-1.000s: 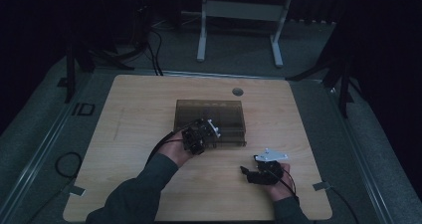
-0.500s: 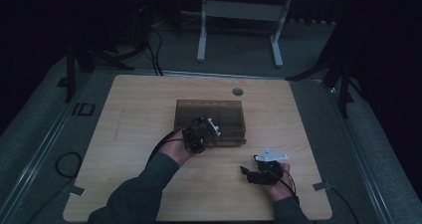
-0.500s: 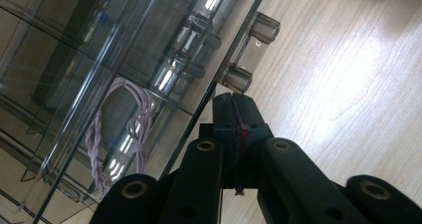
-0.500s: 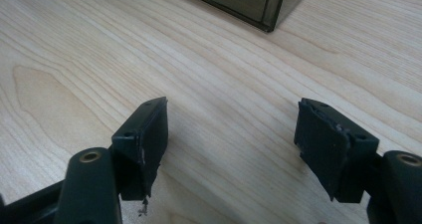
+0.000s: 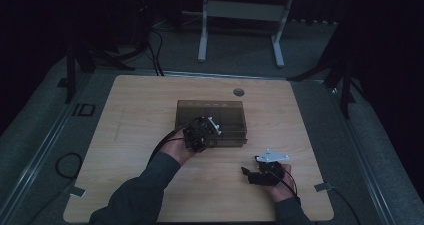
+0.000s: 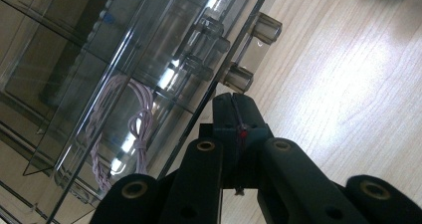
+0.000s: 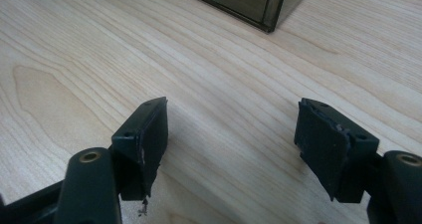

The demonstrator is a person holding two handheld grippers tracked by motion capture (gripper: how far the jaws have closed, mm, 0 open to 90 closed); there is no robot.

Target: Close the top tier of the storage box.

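A smoky see-through plastic box (image 5: 220, 112) lies shut in the middle of the wooden table (image 5: 135, 110). In the left gripper view a coiled lilac cord (image 6: 134, 124) shows through the box (image 6: 149, 59) wall. My left gripper (image 5: 212, 130) is at the box's near edge. Its jaws (image 6: 234, 104) are pressed together just beside two round knobs (image 6: 239, 77) on the box rim, with nothing visible between them. My right gripper (image 5: 246, 171) rests low over the table to the near right, apart from the box. It stands open (image 7: 231, 124) over bare wood, with a box corner (image 7: 271, 7) ahead.
A round grommet hole (image 5: 239, 92) sits near the table's far edge. Behind the table stands a white desk frame (image 5: 240, 10); cables (image 5: 65, 165) lie on the floor at left. Tape tabs mark the table's near corners (image 5: 322, 187).
The left gripper has shifted very slightly left along the box's near edge. The right gripper has stayed where it was.
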